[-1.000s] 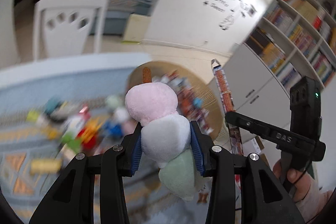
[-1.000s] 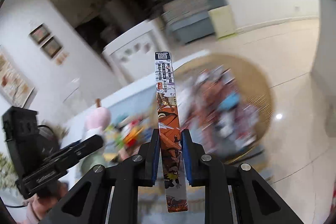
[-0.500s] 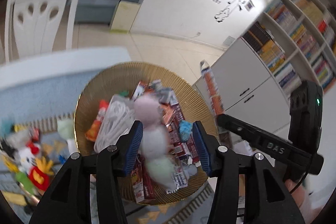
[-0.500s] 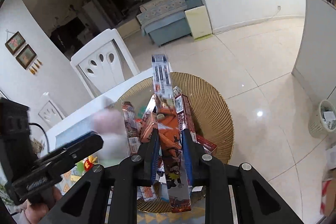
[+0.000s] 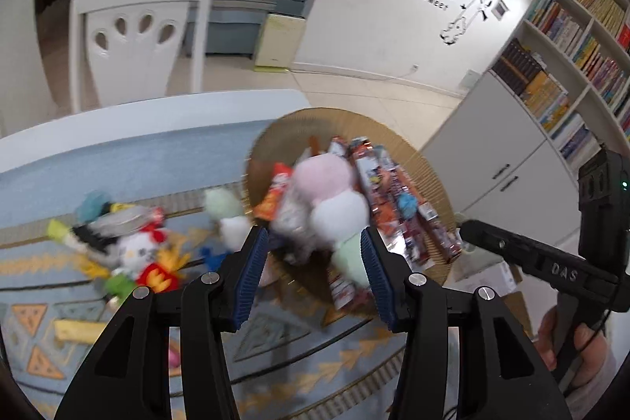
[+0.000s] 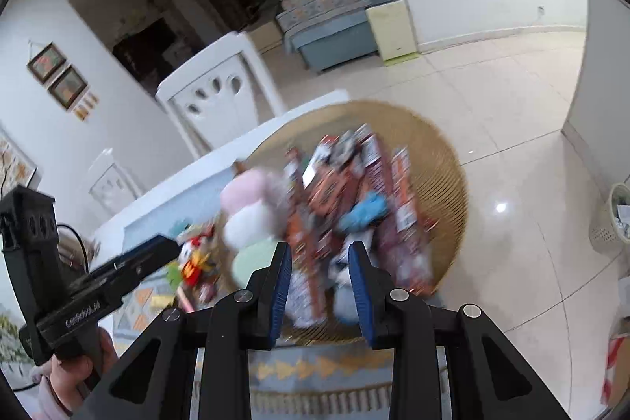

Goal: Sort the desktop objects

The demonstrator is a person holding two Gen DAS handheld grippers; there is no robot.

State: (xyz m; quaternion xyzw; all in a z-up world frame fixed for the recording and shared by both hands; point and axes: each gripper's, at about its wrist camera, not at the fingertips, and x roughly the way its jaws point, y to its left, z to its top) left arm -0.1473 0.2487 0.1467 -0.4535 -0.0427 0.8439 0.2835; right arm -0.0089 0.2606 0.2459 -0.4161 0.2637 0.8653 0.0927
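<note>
Plush point(image 5: 334, 199) dropped beyond left gripper point(image 5: 315, 278)

A round woven basket point(image 5: 417, 160) sits at the right end of the worktop point(image 5: 118, 144), hanging over its edge above the floor. In the basket, a plush skewer of three balls point(image 5: 330, 191) lies on the left side on top of a heap of snack packets point(image 5: 397, 207). To the left of the basket, on a patterned mat point(image 5: 275, 361), lies a cluster of small plush toys point(image 5: 138, 254). Behind the worktop stands a chair point(image 5: 138, 38), and behind that a sofa point(image 5: 244, 10). A bookshelf point(image 5: 571, 46) stands to the right, beyond the basket. In the right wrist view, a small bin point(image 6: 614, 219) stands on the floor far right.
</note>
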